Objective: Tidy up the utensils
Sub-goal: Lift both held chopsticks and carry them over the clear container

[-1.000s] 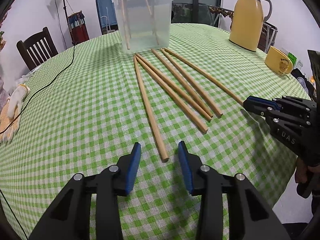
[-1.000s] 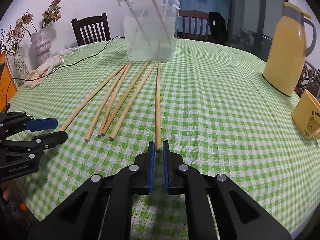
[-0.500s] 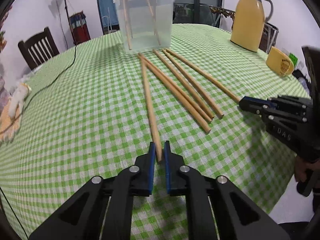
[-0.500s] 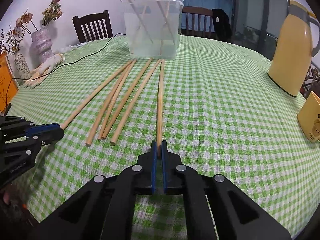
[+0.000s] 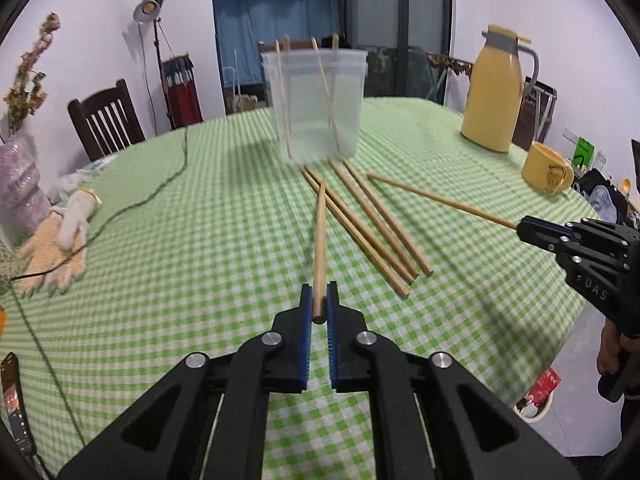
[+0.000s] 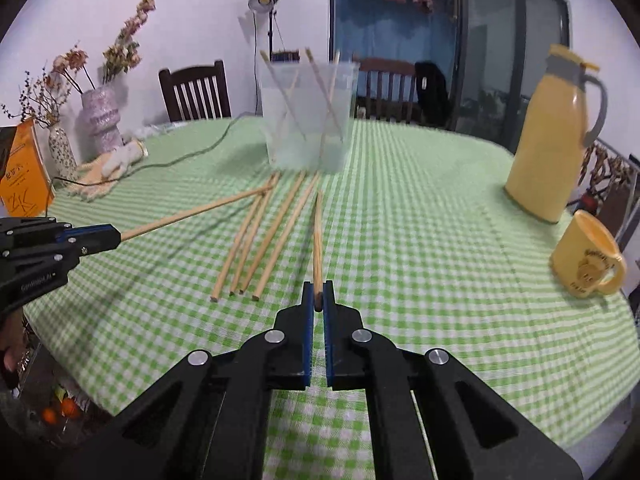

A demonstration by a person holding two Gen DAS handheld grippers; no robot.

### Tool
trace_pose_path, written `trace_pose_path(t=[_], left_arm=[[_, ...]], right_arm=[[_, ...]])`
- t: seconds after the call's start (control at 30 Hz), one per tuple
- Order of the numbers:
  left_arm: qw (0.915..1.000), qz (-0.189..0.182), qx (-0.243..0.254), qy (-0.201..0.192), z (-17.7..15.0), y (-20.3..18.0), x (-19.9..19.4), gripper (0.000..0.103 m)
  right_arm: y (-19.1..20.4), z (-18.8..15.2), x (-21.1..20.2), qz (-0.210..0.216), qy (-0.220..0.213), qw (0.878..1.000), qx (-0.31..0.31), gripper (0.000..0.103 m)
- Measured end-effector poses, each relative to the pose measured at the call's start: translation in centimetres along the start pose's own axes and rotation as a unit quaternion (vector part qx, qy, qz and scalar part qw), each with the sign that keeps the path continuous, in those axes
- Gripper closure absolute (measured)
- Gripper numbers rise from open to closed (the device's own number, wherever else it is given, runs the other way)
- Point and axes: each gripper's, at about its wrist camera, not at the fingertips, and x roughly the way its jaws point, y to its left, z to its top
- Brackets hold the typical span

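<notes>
Left gripper [image 5: 319, 303] and right gripper [image 6: 318, 299] each clenched 1 chopstick [image 5: 320, 236] [image 6: 317, 240]; 4 chopsticks [image 5: 368, 224] lay near the tub [image 5: 316, 104].

A yellow thermos jug [image 5: 494, 92] stands on the green checked cloth of the desk [image 5: 200, 240], a yellow mug [image 5: 547, 173] near it. White work gloves [image 5: 60, 236] lie beside a black cable [image 5: 160, 184]. Behind stand a dark wooden chair [image 5: 105, 120], a lamp [image 5: 148, 4] and a vase of dried flowers [image 6: 100, 120].
</notes>
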Motion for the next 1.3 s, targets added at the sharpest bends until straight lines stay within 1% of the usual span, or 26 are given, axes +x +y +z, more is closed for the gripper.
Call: trace_pose_path(t=[0.13, 0.37, 0.53, 0.67, 0.77, 0.87, 0.93, 1.0, 1.1, 1.17, 1.3], left_arm=[[0.9999, -0.002, -0.002, -0.016, 0.0, 0.2, -2.2, 0.099], [0.9981, 0.004, -0.003, -0.062, 1.3, 1.1, -7.0, 0.099], [0.9978, 0.001, 0.001, -0.067, 2.8, 1.5, -8.7, 0.099], [0.9971, -0.009, 0.005, -0.075, 4.7, 1.9, -10.0, 0.099], [0.9966, -0.021, 0.01, -0.079, 6.3, 2.4, -10.2, 0.099], [0.9962, -0.031, 0.026, -0.077, 8.5, 2.8, -9.7, 0.099], [0.9964, -0.032, 0.031, -0.072, 9.7, 3.2, -8.8, 0.099], [0.9964, -0.033, 0.025, -0.074, 11.4, 3.9, -7.9, 0.099], [0.9969, -0.048, 0.01, -0.062, 14.3, 5.2, -6.5, 0.099], [0.9974, -0.043, 0.003, -0.057, 15.7, 5.9, -5.4, 0.099], [0.9976, -0.047, 0.001, -0.051, 17.3, 6.5, -4.1, 0.099]], right_arm=[[0.2, 0.1, -1.9, -0.004, -0.022, 1.0, -0.006, 0.099], [0.3, 0.9, -5.4, -0.002, -0.061, 0.998, -0.007, 0.099], [0.1, 1.8, -7.5, 0.0, -0.085, 0.996, -0.017, 0.099], [-0.2, 2.8, -9.4, 0.007, -0.102, 0.994, -0.026, 0.099], [-0.8, 4.0, -10.0, 0.006, -0.115, 0.993, -0.029, 0.099], [-1.6, 5.5, -9.3, 0.014, -0.113, 0.993, -0.024, 0.099], [-2.0, 6.5, -8.8, 0.017, -0.112, 0.993, -0.022, 0.099], [-2.7, 7.8, -8.0, 0.023, -0.108, 0.994, -0.015, 0.099], [-3.2, 9.8, -6.5, 0.032, -0.1, 0.994, -0.013, 0.099], [-3.2, 10.8, -5.6, 0.035, -0.095, 0.995, -0.019, 0.099], [-3.5, 12.2, -4.3, 0.032, -0.085, 0.996, -0.023, 0.098]])
